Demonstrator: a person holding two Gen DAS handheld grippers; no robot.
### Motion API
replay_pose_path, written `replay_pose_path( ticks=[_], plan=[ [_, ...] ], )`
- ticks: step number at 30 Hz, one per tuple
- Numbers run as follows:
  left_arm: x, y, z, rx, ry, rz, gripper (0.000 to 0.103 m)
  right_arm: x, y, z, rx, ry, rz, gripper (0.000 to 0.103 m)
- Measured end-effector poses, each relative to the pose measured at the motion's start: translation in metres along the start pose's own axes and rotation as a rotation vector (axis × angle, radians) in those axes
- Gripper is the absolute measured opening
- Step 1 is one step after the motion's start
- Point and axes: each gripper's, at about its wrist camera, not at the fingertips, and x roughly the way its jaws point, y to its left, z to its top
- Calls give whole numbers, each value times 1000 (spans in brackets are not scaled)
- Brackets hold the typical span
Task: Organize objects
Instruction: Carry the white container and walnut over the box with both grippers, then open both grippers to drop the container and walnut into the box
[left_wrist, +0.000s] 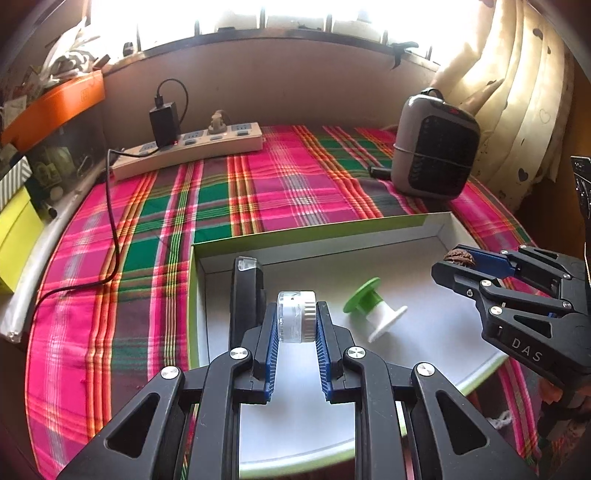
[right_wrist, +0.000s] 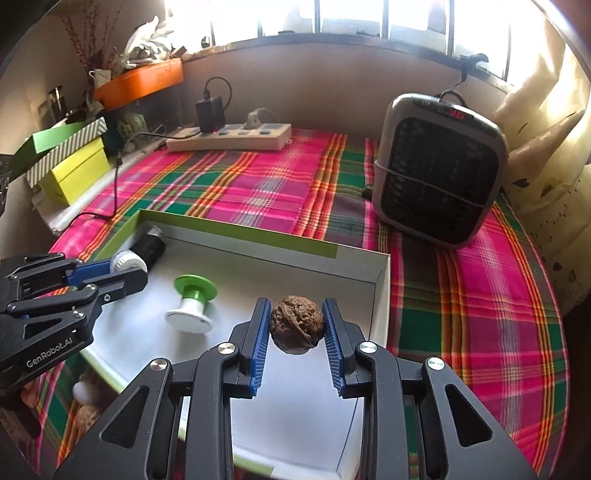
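Observation:
A shallow white box with green outer walls (left_wrist: 317, 236) (right_wrist: 236, 230) lies on the plaid cloth. My left gripper (left_wrist: 296, 317) (right_wrist: 122, 267) is shut on a small clear and white cap-like cylinder (left_wrist: 296, 316) (right_wrist: 127, 260), held over the box's left part. My right gripper (right_wrist: 297, 325) (left_wrist: 456, 258) is shut on a brown walnut (right_wrist: 297, 325) (left_wrist: 459, 255), held over the box's right part. A green and white spool (left_wrist: 373, 308) (right_wrist: 192, 301) lies on the box floor between them. A black cylinder with a clear end (left_wrist: 246, 291) (right_wrist: 149, 245) lies along the box's left wall.
A grey and black fan heater (left_wrist: 436, 142) (right_wrist: 439, 168) stands at the back right. A beige power strip with a black charger (left_wrist: 188, 146) (right_wrist: 229, 138) lies at the back. Stacked yellow and green boxes (right_wrist: 74, 162) and an orange tray (right_wrist: 140, 83) stand left. A curtain (left_wrist: 517, 92) hangs right.

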Motion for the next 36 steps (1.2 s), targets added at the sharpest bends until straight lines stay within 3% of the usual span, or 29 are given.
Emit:
replay_pose_path(
  ticks=[11,36],
  plan=[
    [16,0,7,2,14,5,17,23,-2,8,-15,33,-1,30],
    [19,0,10,14,7,14,17,33,1,7,-43,71,-38,30]
  ],
)
